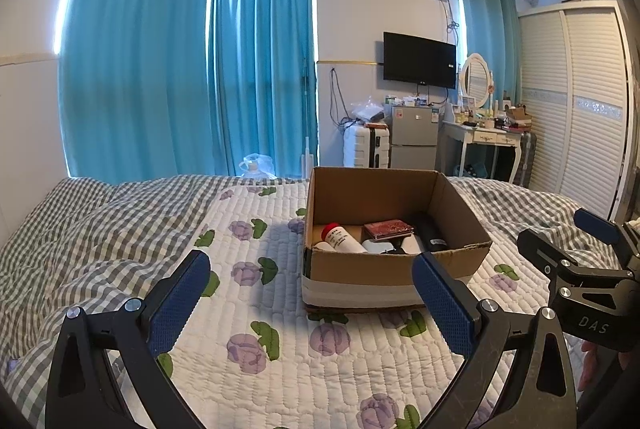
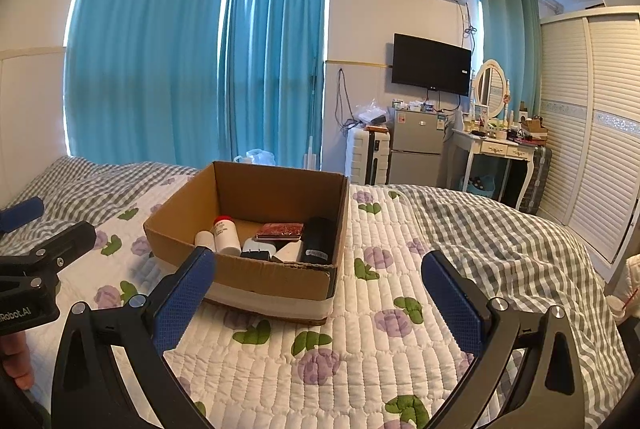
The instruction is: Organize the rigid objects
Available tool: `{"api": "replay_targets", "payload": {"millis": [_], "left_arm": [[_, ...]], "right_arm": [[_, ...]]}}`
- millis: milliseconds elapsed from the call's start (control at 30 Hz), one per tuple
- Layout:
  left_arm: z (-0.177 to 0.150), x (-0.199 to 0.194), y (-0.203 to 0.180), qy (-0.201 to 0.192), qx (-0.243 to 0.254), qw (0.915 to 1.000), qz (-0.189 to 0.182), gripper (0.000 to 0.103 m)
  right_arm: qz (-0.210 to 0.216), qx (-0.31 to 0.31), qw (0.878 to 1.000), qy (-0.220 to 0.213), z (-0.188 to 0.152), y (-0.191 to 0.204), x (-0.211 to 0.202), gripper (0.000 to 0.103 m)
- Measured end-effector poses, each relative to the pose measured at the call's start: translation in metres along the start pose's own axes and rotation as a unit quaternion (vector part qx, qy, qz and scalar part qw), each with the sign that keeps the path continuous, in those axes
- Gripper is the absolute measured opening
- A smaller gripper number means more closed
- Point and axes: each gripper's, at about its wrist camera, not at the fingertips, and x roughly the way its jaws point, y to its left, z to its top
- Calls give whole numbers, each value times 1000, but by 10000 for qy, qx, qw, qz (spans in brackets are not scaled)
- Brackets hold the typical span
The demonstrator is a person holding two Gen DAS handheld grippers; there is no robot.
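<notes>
Close to the cameras, the left gripper (image 1: 310,293) has its blue fingers (image 1: 180,299) spread wide apart with nothing between them. The right gripper (image 2: 320,295) looks the same, its fingers (image 2: 454,303) wide apart and holding nothing. Both hang above the flowery quilt (image 2: 360,369) on the bed, with no loose thing lying on the quilt near them. A little farther on sits an open cardboard box (image 1: 360,269), resting on the quilt between the two grippers. The hard things are inside it: a white bottle with a red cap (image 2: 225,235), a smaller white bottle (image 2: 205,240) touching it, a flat red case (image 2: 280,230), a tall black tube (image 2: 318,241) by the right wall, and some white and black pieces in front that are hard to name. It looks like a pause between moves, with things gathered in the box. Next, one gripper likely needs to come down over the box wall and close on one thing, such as the bottle. Far behind are blue curtains (image 1: 180,61).
</notes>
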Motion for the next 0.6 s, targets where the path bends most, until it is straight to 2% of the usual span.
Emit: {"api": "replay_targets", "payload": {"millis": [600], "left_arm": [[-3, 2, 0, 61, -15, 10000, -23, 103]], "right_arm": [[-15, -4, 10000, 18, -1, 0, 0, 103]]}}
